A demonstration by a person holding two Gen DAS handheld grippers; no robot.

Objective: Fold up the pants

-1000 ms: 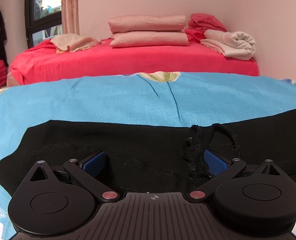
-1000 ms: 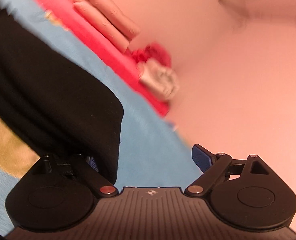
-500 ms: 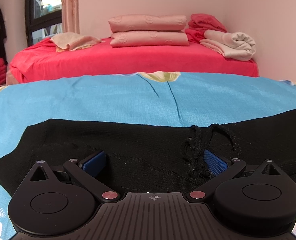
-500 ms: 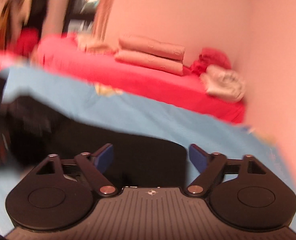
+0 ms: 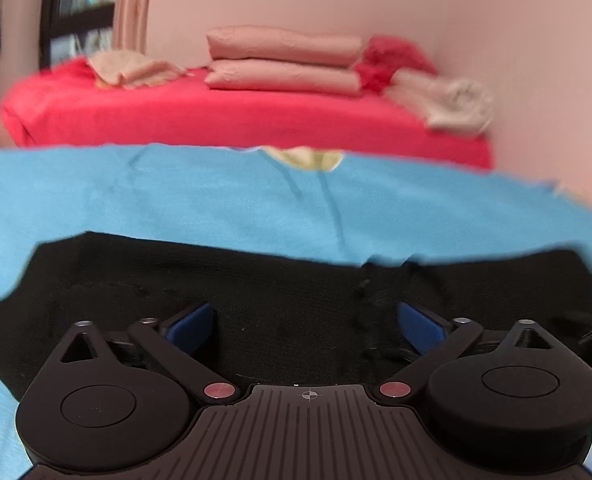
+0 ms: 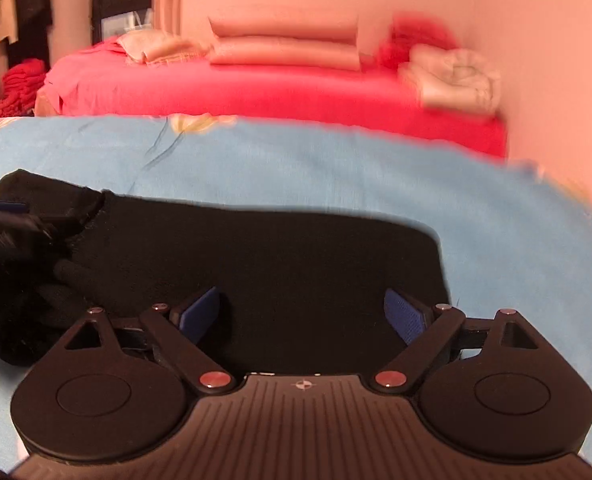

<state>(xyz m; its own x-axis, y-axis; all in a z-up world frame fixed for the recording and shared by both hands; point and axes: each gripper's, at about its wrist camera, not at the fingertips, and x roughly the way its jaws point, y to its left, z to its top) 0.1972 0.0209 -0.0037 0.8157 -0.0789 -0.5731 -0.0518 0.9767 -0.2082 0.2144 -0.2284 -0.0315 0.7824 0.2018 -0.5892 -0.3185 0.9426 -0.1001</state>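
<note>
Black pants [image 5: 280, 304] span the blue sheet [image 5: 216, 200] beneath both grippers' open jaws, apparently unobstructed.

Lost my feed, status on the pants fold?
Left tool open, right tool open, jaws just reopened, nothing pinched. Black pants flat on blue sheet. Nothing in the way.

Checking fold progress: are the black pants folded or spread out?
Folded: the black pants form a compact band with a squared end on the blue sheet.
</note>
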